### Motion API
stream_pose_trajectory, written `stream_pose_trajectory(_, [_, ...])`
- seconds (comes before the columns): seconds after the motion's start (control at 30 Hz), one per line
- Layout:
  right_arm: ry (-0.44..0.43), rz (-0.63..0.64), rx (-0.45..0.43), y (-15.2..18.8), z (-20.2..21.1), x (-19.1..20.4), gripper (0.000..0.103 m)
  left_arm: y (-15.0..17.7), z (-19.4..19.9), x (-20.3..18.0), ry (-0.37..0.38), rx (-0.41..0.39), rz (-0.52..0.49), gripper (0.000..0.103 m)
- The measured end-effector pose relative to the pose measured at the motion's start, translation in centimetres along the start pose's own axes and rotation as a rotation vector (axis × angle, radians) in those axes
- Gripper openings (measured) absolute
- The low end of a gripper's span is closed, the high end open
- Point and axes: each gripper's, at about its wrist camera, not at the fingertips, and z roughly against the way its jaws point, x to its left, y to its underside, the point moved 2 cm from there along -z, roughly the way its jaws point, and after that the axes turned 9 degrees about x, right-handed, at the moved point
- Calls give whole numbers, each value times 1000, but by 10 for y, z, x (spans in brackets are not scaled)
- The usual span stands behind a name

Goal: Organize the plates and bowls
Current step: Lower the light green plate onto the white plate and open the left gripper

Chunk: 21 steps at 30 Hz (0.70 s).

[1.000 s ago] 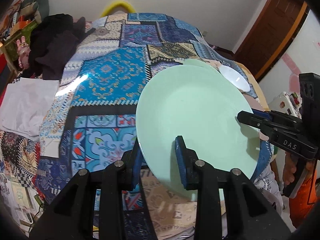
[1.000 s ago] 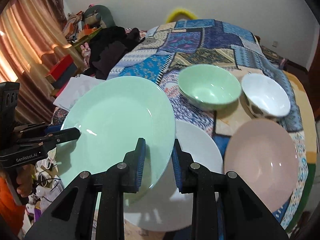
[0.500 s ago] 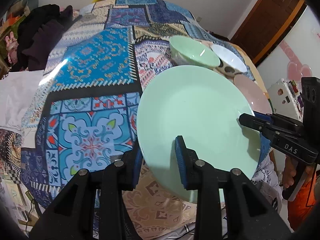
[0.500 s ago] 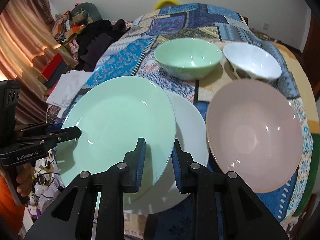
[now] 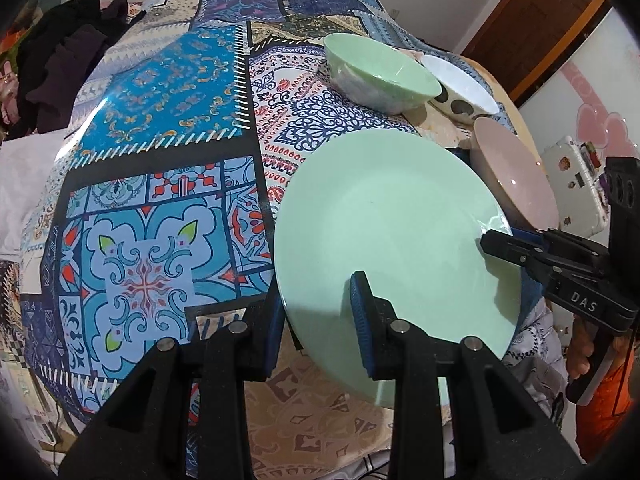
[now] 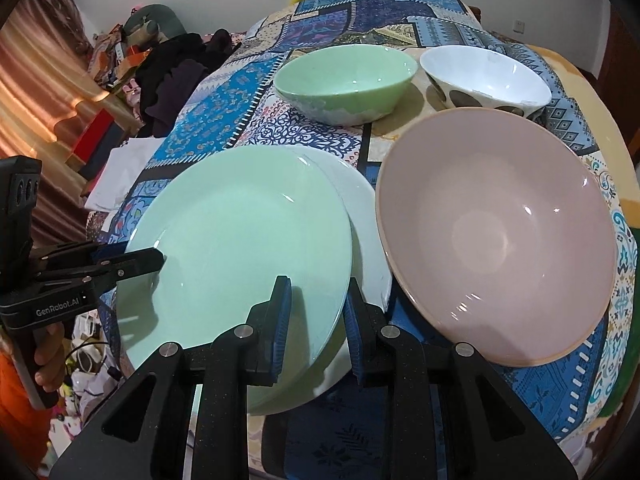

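Round pale mint-green glossy plate (image 6: 240,264) held tilted over near edge of table, gripped on two sides of its rim. Left gripper (image 5: 316,312) has the plate's near-left rim between its blue-padded fingers (image 5: 359,312), one finger above the face, the other under; claw closed narrow on rim. Right gripper (image 6: 314,316) same deal on the opposite rim, fingers (image 6: 280,316) pinched across the plate edge, narrow, holding it. In the left wrist view the right gripper shows at the plate's far right edge; in the right wrist view the left gripper shows at the far left edge. Green plate overlaps a flat white round plate (image 6: 360,216) lying on the table below it; cannot tell if the two touch. Just right of the white plate, large dusty-pink glossy shallow bowl (image 6: 496,232), close beside it, rim overlapping in view. Behind these, mint-green deep bowl (image 6: 344,80) upright, and just beside it to the right a white bowl with dark grey spots on the outside (image 6: 484,76), upright. All sit on a blue patchwork-pattern tablecloth (image 5: 160,168). Pile of black clothing (image 5: 56,76) at the far left end, white folded cloth (image 6: 124,168) near it. Brown wooden door (image 5: 536,28) in the background right.
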Motion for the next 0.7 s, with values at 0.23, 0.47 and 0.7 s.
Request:
stream_pose_trajectory(0.23, [-7,-18,-7,-1,1,-4,24,-8,-7,2,-9,17,9,32])
stream_pose_trajectory(0.47, [19,-13,-25,1,4,-3,25,-8,-12,-5,-80,7,-30,32])
stream_pose_trajectory(0.7, [22,-19,-33,1,10,-6,25,-8,-12,-4,-78,2,-29,32])
